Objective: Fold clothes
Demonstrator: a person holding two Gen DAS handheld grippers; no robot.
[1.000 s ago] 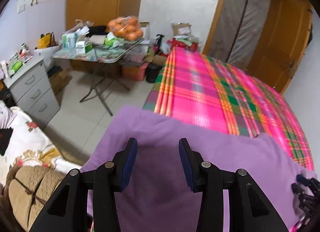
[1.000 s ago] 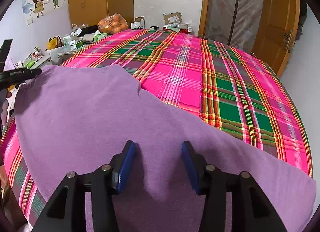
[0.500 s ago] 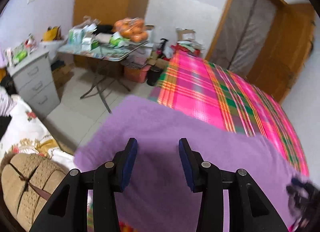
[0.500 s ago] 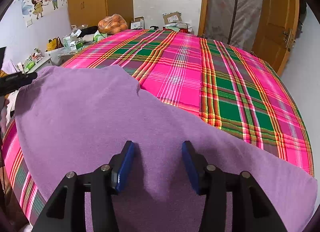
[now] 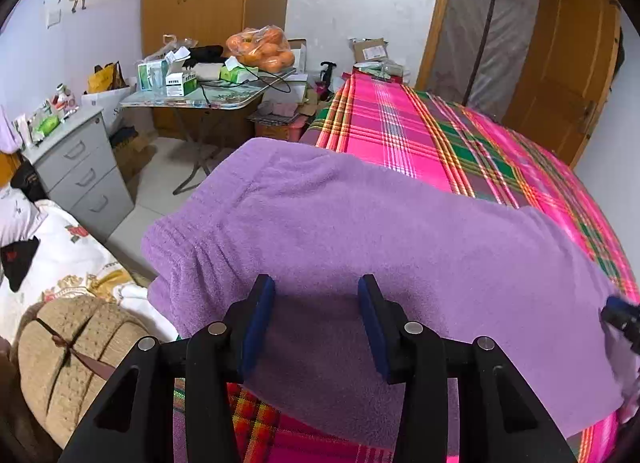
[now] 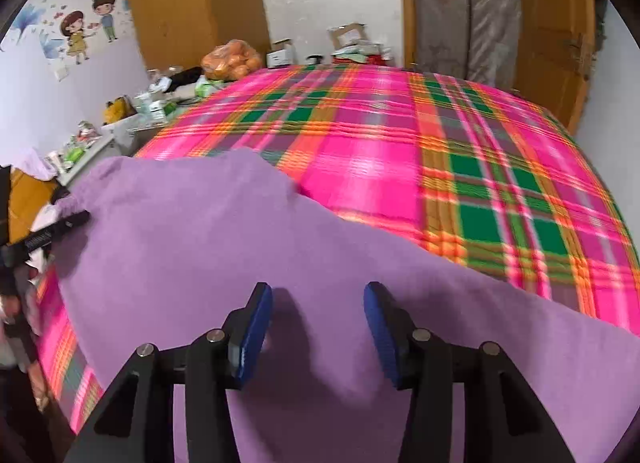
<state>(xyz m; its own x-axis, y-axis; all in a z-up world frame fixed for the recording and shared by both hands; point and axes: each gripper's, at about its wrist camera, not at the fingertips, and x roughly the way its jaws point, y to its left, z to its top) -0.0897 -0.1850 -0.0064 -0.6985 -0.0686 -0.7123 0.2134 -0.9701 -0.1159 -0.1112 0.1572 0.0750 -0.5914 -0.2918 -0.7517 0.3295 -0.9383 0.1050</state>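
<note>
A purple fleece garment point(image 5: 380, 231) lies spread across the near part of the bed's pink plaid cover point(image 5: 404, 131). Its gathered elastic edge point(image 5: 176, 239) hangs at the bed's left side. My left gripper point(image 5: 316, 283) hovers open just above the cloth near that edge, with nothing pinched. In the right wrist view the same garment point(image 6: 208, 239) fills the foreground. My right gripper point(image 6: 318, 289) stands open over it, its jaws closing, cloth below them but not pressed by the pads. The left gripper's tip point(image 6: 52, 231) shows at the garment's left end.
Left of the bed stand a folding table point(image 5: 192, 101) with boxes and a bag of oranges point(image 5: 260, 47), and a grey drawer cabinet point(image 5: 80, 167). A beige knitted item point(image 5: 68, 351) and a white floral quilt point(image 5: 72, 259) lie near left. A wooden door point(image 5: 560, 75) is behind.
The left gripper has drawn back toward the bed's near edge, so the garment's gathered edge and a strip of plaid cover now show beneath it. The right view has tilted a little.
</note>
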